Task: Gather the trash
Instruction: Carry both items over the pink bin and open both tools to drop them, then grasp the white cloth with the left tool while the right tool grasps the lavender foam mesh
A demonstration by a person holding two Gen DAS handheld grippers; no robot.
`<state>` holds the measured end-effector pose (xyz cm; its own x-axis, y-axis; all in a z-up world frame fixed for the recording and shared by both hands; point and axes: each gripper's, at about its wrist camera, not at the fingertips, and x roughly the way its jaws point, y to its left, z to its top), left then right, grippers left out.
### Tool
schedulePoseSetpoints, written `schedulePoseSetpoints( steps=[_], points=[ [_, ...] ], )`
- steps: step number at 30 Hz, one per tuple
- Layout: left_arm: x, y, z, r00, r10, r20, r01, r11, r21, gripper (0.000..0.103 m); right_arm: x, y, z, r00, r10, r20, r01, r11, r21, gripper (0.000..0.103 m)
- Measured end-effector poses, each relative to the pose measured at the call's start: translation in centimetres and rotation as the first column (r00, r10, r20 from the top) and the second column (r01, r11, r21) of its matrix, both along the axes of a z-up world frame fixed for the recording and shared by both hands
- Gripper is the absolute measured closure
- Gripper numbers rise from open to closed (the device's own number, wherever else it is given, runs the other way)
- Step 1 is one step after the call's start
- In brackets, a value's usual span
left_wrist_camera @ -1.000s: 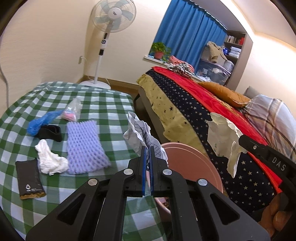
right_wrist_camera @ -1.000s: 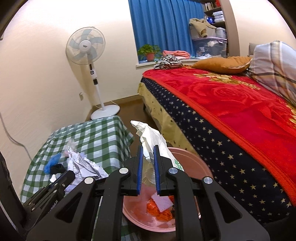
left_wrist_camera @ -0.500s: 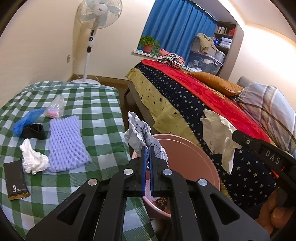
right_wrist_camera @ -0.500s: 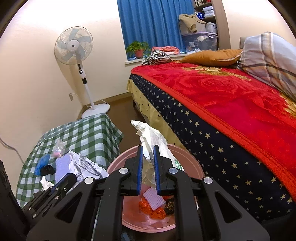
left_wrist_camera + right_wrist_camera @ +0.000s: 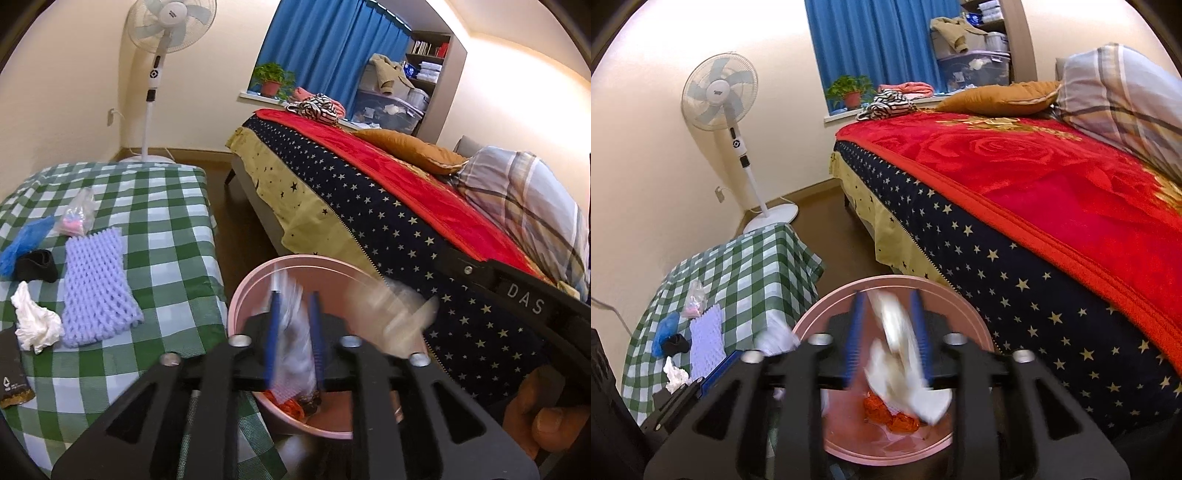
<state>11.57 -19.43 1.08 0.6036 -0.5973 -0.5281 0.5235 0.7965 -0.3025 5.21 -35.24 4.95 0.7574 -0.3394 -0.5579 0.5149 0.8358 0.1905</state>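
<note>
A pink bin (image 5: pixel 295 269) (image 5: pixel 964 306) stands on the floor between the checked table and the bed, with orange scraps (image 5: pixel 890 413) inside. My left gripper (image 5: pixel 293 336) is open over it; a patterned crumpled paper (image 5: pixel 291 332) is blurred, falling between its fingers. My right gripper (image 5: pixel 888 339) is open over the bin too; a white crumpled paper (image 5: pixel 897 354) is blurred, dropping from it. That paper also shows as a blur in the left wrist view (image 5: pixel 391 314).
The green checked table (image 5: pixel 170 236) holds a lilac foam net (image 5: pixel 96 284), a white tissue (image 5: pixel 35 325), a black wrapper (image 5: pixel 11 365), a black band (image 5: pixel 35 264), a blue bag (image 5: pixel 24 243) and a clear packet (image 5: pixel 77 214). The bed (image 5: pixel 1052 206) is at the right, a fan (image 5: pixel 720 96) behind.
Both grippers have opened above the bin and let go of their crumpled papers, which are now falling. Both have moved closer over the bin.
</note>
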Motion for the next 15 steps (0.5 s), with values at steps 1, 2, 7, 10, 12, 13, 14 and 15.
schedulePoseSetpoints(
  steps=[1,2,7,10,12,13,14,15],
  points=[
    [0.0,0.2,0.0,1.0,0.005,-0.002,-0.005,1.0,0.0,0.082,0.0,0.0,0.0,1.0,0.002,0.002,-0.002,1.0,-0.001,0.062],
    [0.1,0.3,0.0,1.0,0.009,-0.001,-0.009,1.0,0.002,0.082,0.0,0.1,0.1,1.0,0.006,0.004,-0.006,1.0,-0.001,0.062],
    [-0.2,1.4,-0.1,0.999,0.039,0.006,-0.039,0.999,0.022,0.082,0.2,0.9,0.3,0.999,0.037,0.025,-0.037,0.999,0.009,0.062],
    [-0.3,2.4,-0.1,0.998,0.067,0.011,-0.067,0.997,0.037,0.082,0.4,1.7,0.4,0.997,0.065,0.039,-0.066,0.998,0.014,0.062],
    [-0.2,3.6,-0.1,0.995,0.097,0.015,-0.097,0.994,0.05,0.082,0.8,2.3,0.5,0.995,0.086,0.049,-0.087,0.996,0.019,0.062],
    [-0.1,4.3,-0.1,0.993,0.114,0.017,-0.115,0.992,0.055,0.082,0.9,2.6,0.5,0.994,0.095,0.052,-0.097,0.995,0.021,0.062],
    [-0.1,5.0,-0.1,0.991,0.131,0.019,-0.132,0.99,0.059,0.082,1.1,2.9,0.4,0.993,0.108,0.055,-0.109,0.994,0.023,0.062],
    [-0.1,5.5,0.0,0.989,0.146,0.02,-0.147,0.987,0.062,0.082,1.3,3.3,0.4,0.991,0.117,0.057,-0.119,0.993,0.026,0.062]
  ],
)
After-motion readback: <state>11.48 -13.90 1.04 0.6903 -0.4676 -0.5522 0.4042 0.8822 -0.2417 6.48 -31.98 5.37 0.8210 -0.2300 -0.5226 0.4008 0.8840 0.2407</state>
